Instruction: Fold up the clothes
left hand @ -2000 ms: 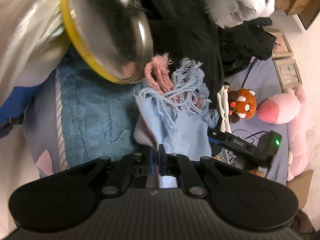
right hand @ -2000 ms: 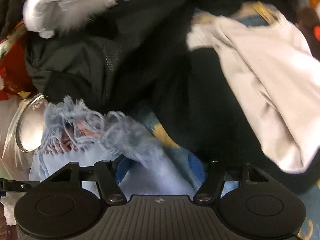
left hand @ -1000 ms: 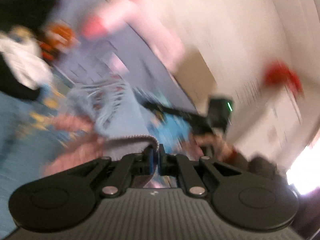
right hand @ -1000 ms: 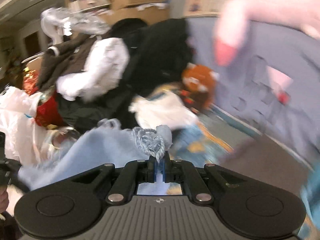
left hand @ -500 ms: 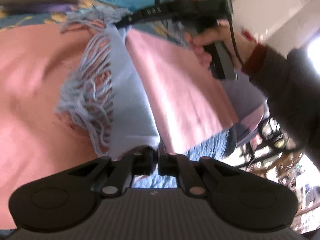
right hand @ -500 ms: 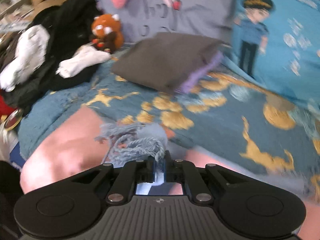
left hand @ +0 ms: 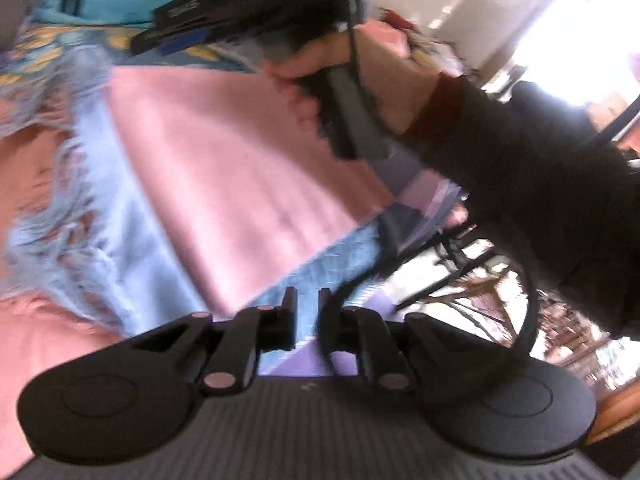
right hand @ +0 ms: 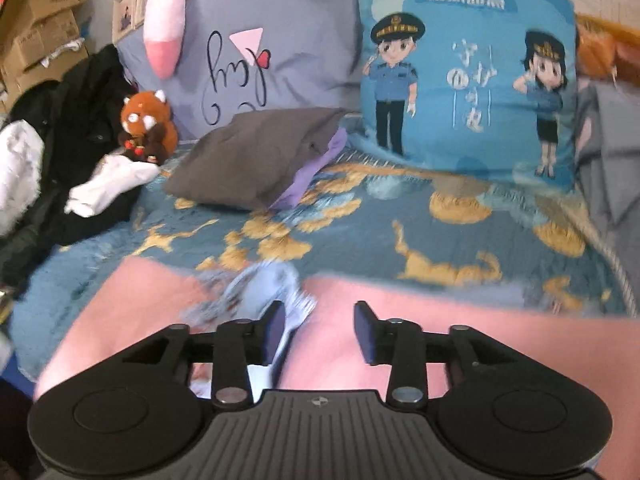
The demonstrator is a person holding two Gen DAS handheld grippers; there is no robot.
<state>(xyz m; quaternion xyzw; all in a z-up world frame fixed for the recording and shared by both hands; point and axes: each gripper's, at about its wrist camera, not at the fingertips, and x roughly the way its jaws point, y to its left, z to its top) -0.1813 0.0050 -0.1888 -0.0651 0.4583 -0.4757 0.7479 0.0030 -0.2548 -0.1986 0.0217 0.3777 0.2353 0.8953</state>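
Observation:
A pink scarf (left hand: 240, 160) with a light blue fringed end (left hand: 80, 220) lies spread on the blue bedspread (right hand: 360, 232). My left gripper (left hand: 306, 308) hovers at the scarf's near edge. Its jaws are opening and show a narrow gap with nothing in it. My right gripper (right hand: 320, 320) sits low over the pink cloth (right hand: 480, 340). Its jaws are opening too, and the blue fringe (right hand: 264, 284) lies loose beside the left finger with no pad pressing it. In the left wrist view a person's hand (left hand: 320, 60) holds the other gripper's handle above the scarf.
A folded grey garment (right hand: 260, 160) rests on a purple one near the pillows. A blue cartoon pillow (right hand: 468, 80) and a lilac pillow (right hand: 280, 40) stand behind. A red panda toy (right hand: 146, 124) and a pile of black and white clothes (right hand: 60, 140) sit at the left.
Both grippers swung from the clothes pile to the bed with the scarf pinched in them. It now lies flat, and both pairs of jaws have parted from it.

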